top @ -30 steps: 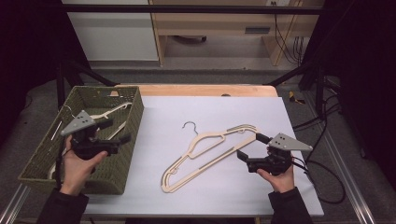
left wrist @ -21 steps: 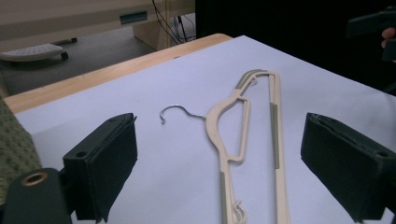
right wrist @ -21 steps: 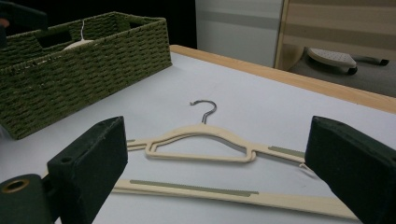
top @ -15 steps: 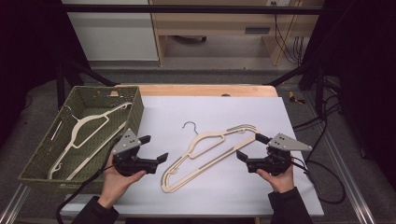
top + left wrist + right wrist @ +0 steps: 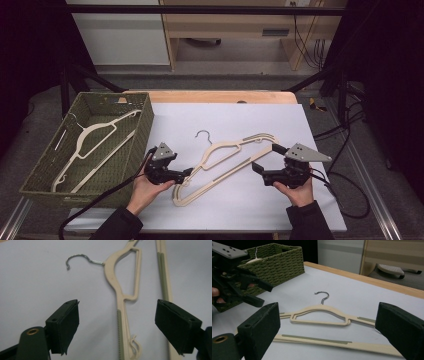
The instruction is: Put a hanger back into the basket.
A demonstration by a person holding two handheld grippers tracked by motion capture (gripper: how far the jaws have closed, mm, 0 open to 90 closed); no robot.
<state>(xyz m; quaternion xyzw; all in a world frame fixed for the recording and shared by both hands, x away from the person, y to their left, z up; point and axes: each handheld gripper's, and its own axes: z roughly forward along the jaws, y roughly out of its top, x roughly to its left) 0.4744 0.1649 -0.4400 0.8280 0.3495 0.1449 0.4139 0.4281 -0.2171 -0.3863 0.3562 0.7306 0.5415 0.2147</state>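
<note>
The fingers [image 5: 63,326] of the left gripper [image 5: 186,173] are spread on either side of the near-left arm of the cream hanger [image 5: 226,152], without touching it; they have just been closing a little. The right gripper [image 5: 265,161] is released too, its fingers [image 5: 262,327] held wide at the hanger's right end. The hanger is laid flat on the white tabletop [image 5: 320,200]. At the left, a second hanger [image 5: 92,137] is kept in a green woven basket [image 5: 137,142].
</note>
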